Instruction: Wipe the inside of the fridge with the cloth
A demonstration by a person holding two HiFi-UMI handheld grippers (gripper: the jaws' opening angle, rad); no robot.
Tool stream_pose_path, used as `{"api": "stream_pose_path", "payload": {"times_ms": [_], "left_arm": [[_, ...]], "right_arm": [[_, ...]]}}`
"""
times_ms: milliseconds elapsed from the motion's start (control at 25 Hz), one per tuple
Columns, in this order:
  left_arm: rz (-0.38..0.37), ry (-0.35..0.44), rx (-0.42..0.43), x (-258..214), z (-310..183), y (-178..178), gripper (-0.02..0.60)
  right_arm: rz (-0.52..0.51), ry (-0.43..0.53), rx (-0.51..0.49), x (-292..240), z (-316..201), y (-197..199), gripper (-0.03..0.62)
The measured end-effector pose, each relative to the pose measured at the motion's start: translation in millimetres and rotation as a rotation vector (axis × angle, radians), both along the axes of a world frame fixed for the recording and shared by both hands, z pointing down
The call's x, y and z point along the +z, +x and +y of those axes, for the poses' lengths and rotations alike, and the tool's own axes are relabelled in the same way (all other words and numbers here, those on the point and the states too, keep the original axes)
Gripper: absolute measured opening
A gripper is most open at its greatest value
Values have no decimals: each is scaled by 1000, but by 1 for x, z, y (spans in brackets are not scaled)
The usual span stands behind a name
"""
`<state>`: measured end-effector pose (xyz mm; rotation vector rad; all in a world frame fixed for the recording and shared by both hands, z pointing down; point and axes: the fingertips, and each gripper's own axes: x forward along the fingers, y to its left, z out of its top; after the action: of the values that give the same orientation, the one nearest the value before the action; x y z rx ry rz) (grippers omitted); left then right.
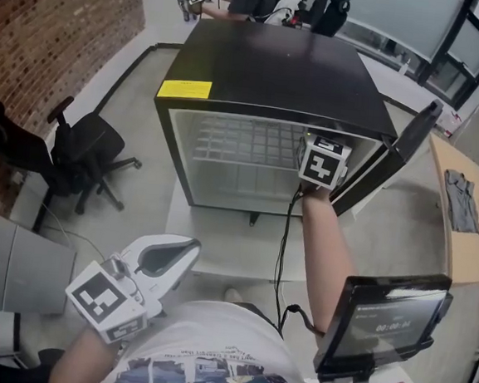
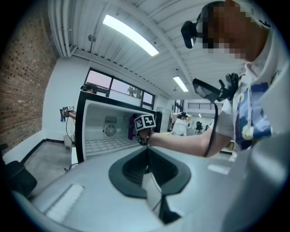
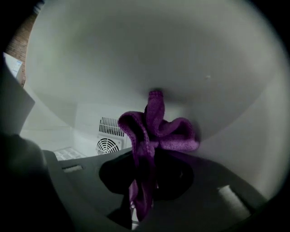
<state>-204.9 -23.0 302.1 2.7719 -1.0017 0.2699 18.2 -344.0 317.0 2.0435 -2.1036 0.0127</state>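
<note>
Only the right gripper view shows the cloth (image 3: 156, 131), pinched in the right tongs (image 3: 144, 197) and touching an inner wall of the fridge (image 1: 275, 73). At the head view's lower left, the left tongs (image 1: 169, 258) are clenched and empty.

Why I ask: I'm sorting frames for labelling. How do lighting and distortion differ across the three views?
Head view: even light, sharp, straight edges bowed around the fridge. Left gripper view: heavy fisheye with a dark rim, and the ceiling lamp is blown out. Right gripper view: dim inside the fridge with dark corners, yet the cloth reads clearly.
</note>
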Motion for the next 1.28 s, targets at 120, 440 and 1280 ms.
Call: {"api": "stream_pose_path", "payload": {"times_ms": [120,440,1280], "left_arm": [[1,-13,-24,-1,-2,0,8],[20,-39,-41,1,-1,-1,8],[21,-32,-111,-1,21,-29,8]], "right_arm": [[0,3,-38,3,-7,-4,79],[36,-24,-126,14,-21,-20,80],[34,-51,-404,22,-21,-140,79]]}}
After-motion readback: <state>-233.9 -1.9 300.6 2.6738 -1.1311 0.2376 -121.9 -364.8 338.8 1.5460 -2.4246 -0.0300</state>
